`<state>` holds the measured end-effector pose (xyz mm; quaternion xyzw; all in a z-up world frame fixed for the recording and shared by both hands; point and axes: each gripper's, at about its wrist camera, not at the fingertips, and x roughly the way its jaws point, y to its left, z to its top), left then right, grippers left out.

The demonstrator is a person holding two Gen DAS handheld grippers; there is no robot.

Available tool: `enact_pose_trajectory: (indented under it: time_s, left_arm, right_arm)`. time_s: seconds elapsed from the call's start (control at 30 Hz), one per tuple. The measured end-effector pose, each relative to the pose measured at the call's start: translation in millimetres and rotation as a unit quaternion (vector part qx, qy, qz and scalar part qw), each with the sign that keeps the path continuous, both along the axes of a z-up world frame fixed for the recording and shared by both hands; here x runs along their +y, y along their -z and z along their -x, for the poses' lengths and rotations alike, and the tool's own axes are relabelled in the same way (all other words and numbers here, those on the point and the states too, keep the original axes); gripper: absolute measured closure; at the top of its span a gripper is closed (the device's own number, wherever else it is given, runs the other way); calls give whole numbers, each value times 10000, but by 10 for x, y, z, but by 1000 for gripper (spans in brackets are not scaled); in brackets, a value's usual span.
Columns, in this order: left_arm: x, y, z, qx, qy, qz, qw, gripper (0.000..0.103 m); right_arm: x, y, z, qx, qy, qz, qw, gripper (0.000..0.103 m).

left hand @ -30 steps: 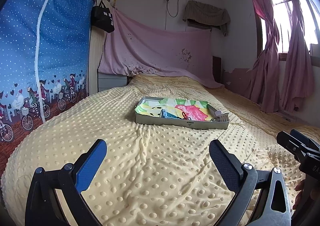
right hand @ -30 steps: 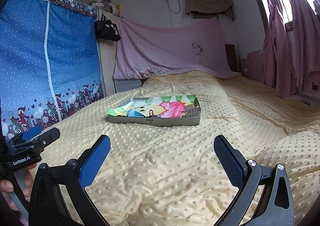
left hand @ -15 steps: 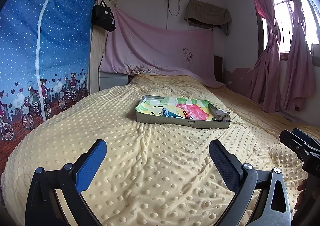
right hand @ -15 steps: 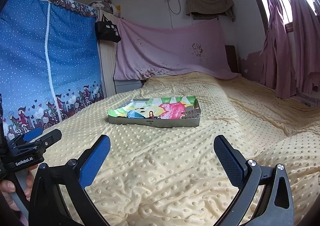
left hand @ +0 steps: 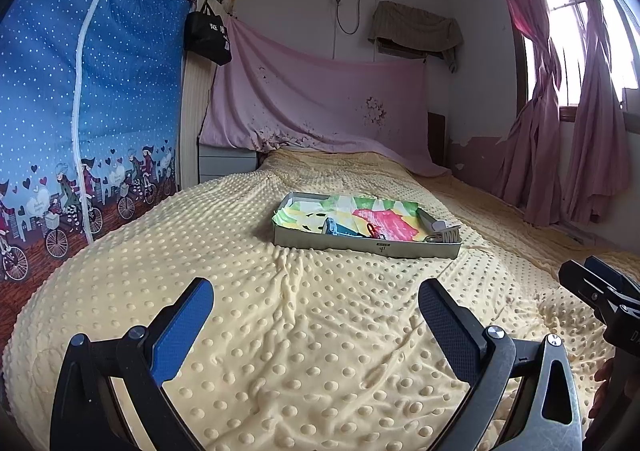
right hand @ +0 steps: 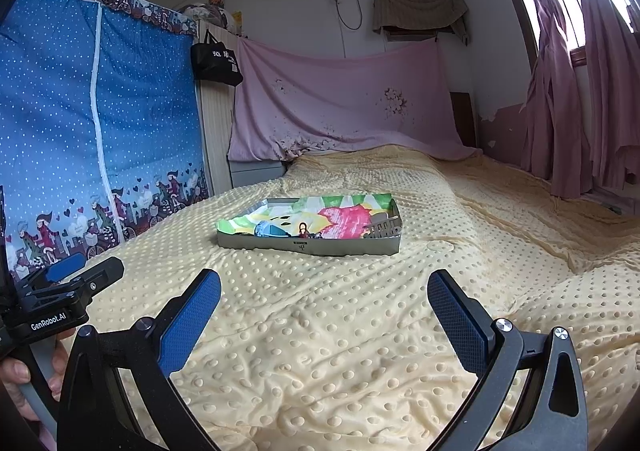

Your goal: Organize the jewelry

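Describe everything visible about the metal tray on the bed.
The metal tray is shallow, rectangular, grey with low walls and a small dark mark on its front wall. It lies flat on the yellow dotted blanket, lined with colourful patterned paper. Small items lie inside, including a comb-like piece at its right end. Neither gripper touches it.

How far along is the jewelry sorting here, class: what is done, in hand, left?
Done: nothing visibly sorted. Small items lie loose in the metal tray on the yellow blanket. In hand: nothing; the left gripper and right gripper are open, empty, short of the tray. Left: reaching in and arranging everything.
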<state>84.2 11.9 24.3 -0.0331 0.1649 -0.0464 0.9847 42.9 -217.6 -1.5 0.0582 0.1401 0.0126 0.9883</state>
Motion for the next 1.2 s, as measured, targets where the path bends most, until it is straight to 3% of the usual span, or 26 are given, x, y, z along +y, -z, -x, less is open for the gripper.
enact_pose_trajectory:
  time_s: [1.2]
  left_arm:
    - [-20,24,-6,64,-9,-4,10000,0]
  right_arm:
    - [16,1,-1,-2,-23,-9,10000,1]
